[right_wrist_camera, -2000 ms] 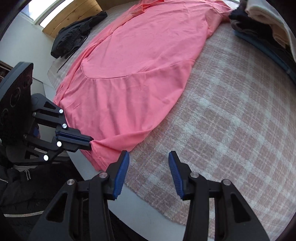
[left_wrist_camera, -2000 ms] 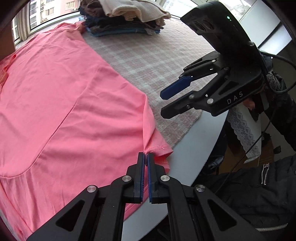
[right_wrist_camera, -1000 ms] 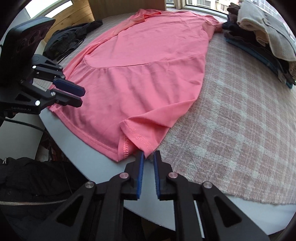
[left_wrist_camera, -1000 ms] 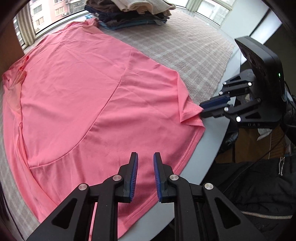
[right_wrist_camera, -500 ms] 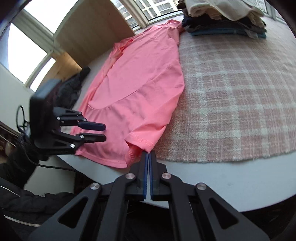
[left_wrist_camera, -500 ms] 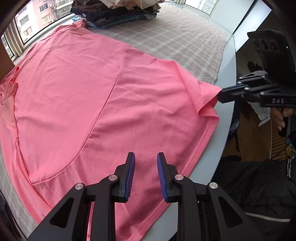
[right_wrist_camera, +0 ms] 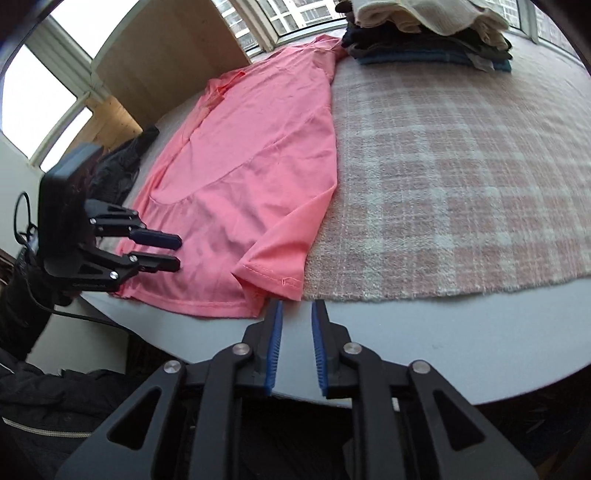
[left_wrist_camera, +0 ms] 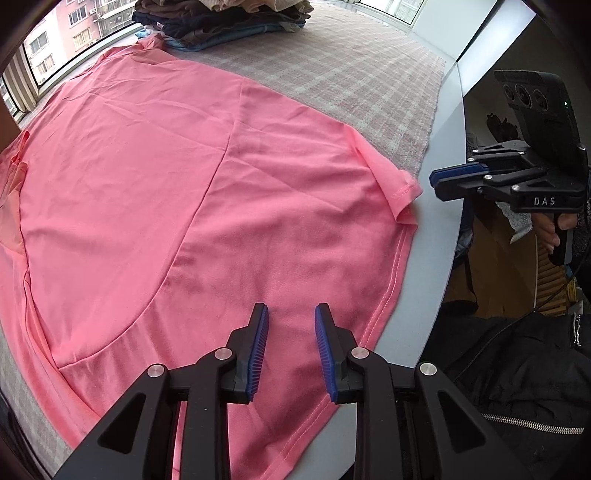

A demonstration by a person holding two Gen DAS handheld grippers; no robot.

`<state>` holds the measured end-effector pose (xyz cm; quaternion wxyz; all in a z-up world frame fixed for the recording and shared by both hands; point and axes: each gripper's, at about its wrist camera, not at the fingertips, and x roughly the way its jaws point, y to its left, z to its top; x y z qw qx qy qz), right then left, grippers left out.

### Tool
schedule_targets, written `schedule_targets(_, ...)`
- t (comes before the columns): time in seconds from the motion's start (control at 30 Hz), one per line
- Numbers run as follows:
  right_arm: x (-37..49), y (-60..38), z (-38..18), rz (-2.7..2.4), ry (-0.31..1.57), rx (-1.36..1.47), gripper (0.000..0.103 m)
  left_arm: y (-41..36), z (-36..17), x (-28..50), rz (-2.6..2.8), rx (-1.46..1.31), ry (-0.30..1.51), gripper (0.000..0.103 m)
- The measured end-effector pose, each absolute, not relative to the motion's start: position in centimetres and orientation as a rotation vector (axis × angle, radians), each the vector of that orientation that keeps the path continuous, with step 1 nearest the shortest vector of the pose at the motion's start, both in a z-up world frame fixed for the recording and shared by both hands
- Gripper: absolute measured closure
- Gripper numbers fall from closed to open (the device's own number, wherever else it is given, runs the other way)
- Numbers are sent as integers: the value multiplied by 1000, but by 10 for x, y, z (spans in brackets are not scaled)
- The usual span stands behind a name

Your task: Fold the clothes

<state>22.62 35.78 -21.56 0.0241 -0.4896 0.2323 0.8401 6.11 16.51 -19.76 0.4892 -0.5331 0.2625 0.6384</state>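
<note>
**Pink shirt flat on table, both tools empty**

Pink shirt (left_wrist_camera: 184,206) lies spread flat on the table (right_wrist_camera: 461,332), hem along the near edge, collar end toward the far window side. One sleeve (right_wrist_camera: 273,273) sits at the near edge, its cuff beside the edge of the plaid cloth (right_wrist_camera: 461,166) that covers the table's right part.

Left tool (left_wrist_camera: 290,347): jaws apart at a moderate gap, nothing between them, hovering over the shirt's hem area near the table's near edge. Contact with the fabric: cannot tell.

Right tool (right_wrist_camera: 296,347): jaws narrowly apart, empty, just off the sleeve cuff, over bare table at the near edge. From the left wrist view it looks nearly closed, side-on, with a hand (left_wrist_camera: 550,229) on its grip.

Stack of folded clothes (right_wrist_camera: 424,33) at the far edge of the table, on the plaid cloth, touching the shirt's far sleeve. Dark garment (right_wrist_camera: 122,162) at the table's left edge.
</note>
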Motion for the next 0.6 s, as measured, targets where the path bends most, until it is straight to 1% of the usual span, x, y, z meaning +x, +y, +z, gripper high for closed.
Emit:
schedule_targets(0.13, 214, 345, -216, 2610, 502, -1562, 82, 164, -194, 61, 1558, -1289, 637, 78)
schedule_targets(0.2, 208, 338, -216, 2610, 394, -1582, 75, 163, -191, 60, 1563, -1286, 634, 78)
schedule_targets(0.27, 202, 333, -216, 2612, 301, -1591, 75, 161, -188, 58, 1571, -1281, 625, 78)
schedule_targets(0.3, 199, 333, -216, 2622, 292, -1576, 75, 160, -186, 56, 1579, -1280, 622, 78)
schedule_targets(0.33, 197, 334, -216, 2629, 298, -1561, 75, 159, -185, 53, 1589, -1279, 620, 78)
schedule_targets(0.37, 195, 338, -216, 2628, 338, -1548, 78, 157, -185, 50, 1602, -1283, 617, 78)
schedule_targets(0.4, 194, 343, -216, 2628, 395, -1540, 99, 155, -184, 46, 1614, -1290, 612, 78)
schedule_targets(0.43, 194, 347, -216, 2627, 455, -1536, 101, 153, -184, 43, 1623, -1297, 605, 78)
schedule_targets(0.6, 210, 363, -214, 2637, 706, -1514, 102, 142, -185, 35, 1650, -1322, 595, 77)
